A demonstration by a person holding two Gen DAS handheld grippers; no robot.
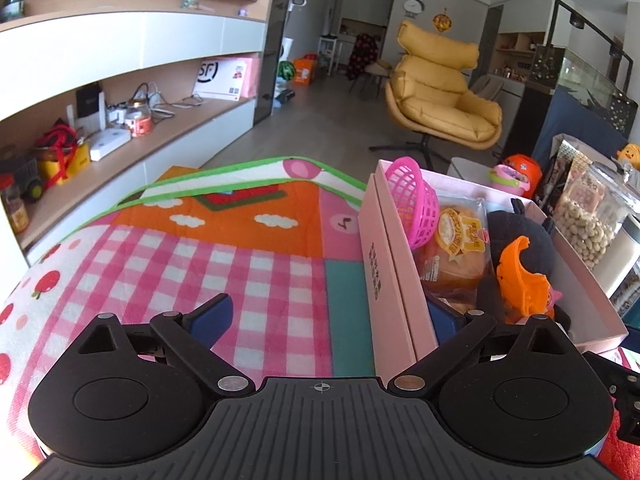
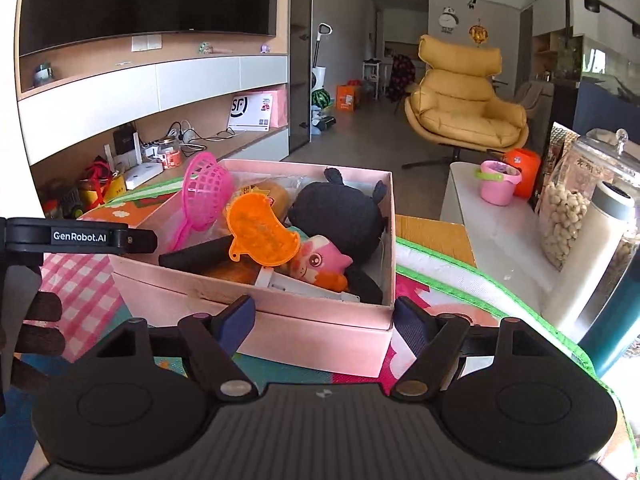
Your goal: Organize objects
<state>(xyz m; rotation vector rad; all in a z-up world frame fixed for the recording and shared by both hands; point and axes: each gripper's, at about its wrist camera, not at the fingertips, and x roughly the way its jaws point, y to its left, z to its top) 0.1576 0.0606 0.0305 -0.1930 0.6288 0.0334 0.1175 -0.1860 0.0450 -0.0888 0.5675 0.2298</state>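
Pink box point(image 2: 320, 332) full of toys (basket point(image 2: 208, 192), black plush point(image 2: 340, 216)) just ahead of right gripper point(image 2: 324, 312), jaws apart; left gripper point(image 1: 328, 312) spread, straddling its wall.

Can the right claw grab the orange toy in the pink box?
Probably yes. The right claw is open just in front of the pink box, and the orange toy lies on top of the pile with nothing covering it.

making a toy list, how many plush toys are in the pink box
2: a black plush at the back right, and a pink plush lying in front of it. Others may be hidden underneath.
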